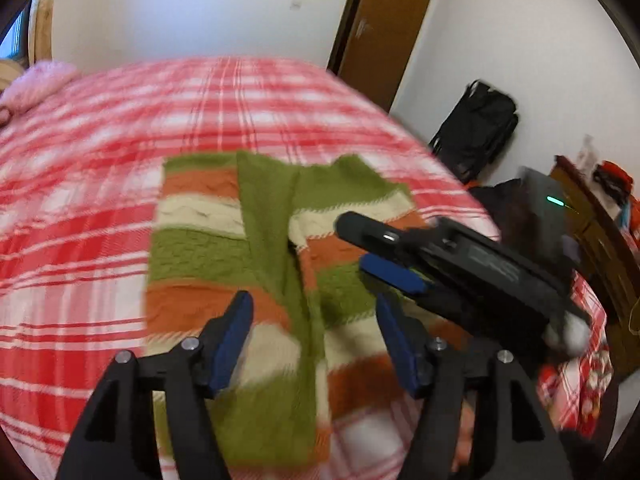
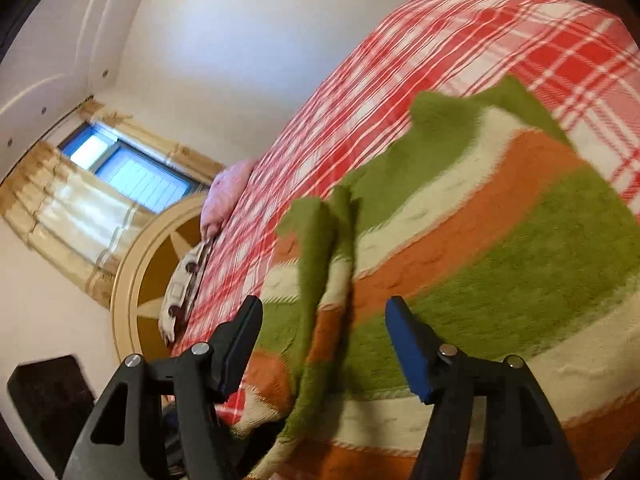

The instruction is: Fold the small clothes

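Observation:
A small knitted garment point(image 1: 224, 248) with green, orange and cream stripes lies flat on the red and white plaid bedspread point(image 1: 100, 140). A green strip of it runs down the middle. My left gripper point(image 1: 314, 320) is open and empty, just above the garment's near part. My right gripper point(image 1: 360, 244) comes in from the right over the garment's right half. In the right wrist view the right gripper point(image 2: 324, 336) is open and empty, with the green strip point(image 2: 320, 248) between and beyond its fingers. The garment point(image 2: 500, 240) fills that view.
A pink pillow point(image 1: 36, 84) lies at the bed's far left. A brown door point(image 1: 384, 28) stands behind the bed. A black bag point(image 1: 476, 128) and dark furniture point(image 1: 592, 232) stand right of the bed. A window point(image 2: 124, 168) and round headboard point(image 2: 152, 272) show in the right wrist view.

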Motion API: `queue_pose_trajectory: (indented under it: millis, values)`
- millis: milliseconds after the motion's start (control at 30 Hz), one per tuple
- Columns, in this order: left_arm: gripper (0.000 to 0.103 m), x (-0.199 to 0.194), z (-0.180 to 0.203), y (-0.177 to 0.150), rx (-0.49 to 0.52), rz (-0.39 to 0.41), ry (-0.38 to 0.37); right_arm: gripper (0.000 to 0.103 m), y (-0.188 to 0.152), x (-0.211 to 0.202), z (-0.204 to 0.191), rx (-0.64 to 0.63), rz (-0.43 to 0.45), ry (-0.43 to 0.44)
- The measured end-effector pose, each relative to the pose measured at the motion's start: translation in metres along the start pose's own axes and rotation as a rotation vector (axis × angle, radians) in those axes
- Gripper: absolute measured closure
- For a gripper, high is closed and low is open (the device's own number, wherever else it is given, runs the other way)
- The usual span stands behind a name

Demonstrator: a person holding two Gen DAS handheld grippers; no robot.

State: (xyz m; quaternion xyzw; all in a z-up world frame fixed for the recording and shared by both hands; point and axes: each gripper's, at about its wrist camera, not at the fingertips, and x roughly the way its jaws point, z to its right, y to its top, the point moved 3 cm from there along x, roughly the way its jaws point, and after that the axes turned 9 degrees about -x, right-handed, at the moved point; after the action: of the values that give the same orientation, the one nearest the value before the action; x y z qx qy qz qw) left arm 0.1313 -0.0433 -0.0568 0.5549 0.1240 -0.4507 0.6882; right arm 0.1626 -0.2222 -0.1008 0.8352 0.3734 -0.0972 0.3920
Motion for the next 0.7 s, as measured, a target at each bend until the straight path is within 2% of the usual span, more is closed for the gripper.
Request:
queue_pose_trajectory:
  millis: [100,167,233,333,500,533,567,600,667,700]
  values:
    - [0.037,-0.025,-0.024,0.004,-0.035,0.055,0.03,0.038,-0.003,0.02,-0.008,-0.026,-0.049,-0.022]
    - [0.037,-0.029,-0.051,0.013,-0.086,0.086,0.105,0.038,-0.007,0.035,-0.015,-0.047,-0.075,-0.037]
    - [0.037,-0.021,-0.081,0.02,-0.15,0.075,0.177,0.038,-0.012,0.047,-0.027,-0.1,-0.093,-0.065]
    - [0.037,-0.01,-0.109,0.02,-0.216,0.046,0.231,0.038,-0.019,0.068,-0.051,-0.238,-0.11,-0.137]
    - [0.037,0.01,-0.115,0.019,-0.207,0.031,0.296,0.038,-0.024,0.089,-0.063,-0.36,-0.103,-0.255]
    - [0.037,0.011,-0.116,0.017,-0.207,0.03,0.302,0.041,-0.025,0.091,-0.066,-0.378,-0.102,-0.267]
    - [0.037,0.013,-0.116,0.018,-0.205,0.027,0.305,0.05,-0.027,0.092,-0.067,-0.399,-0.101,-0.28]
    - [0.037,0.015,-0.115,0.018,-0.202,0.026,0.308,0.054,-0.026,0.093,-0.067,-0.412,-0.103,-0.29]
    - [0.037,0.014,-0.113,0.02,-0.192,0.034,0.314,0.074,-0.024,0.088,-0.063,-0.423,-0.097,-0.304]
    - [0.037,0.013,-0.11,0.02,-0.181,0.043,0.32,0.079,-0.022,0.085,-0.062,-0.43,-0.093,-0.307]
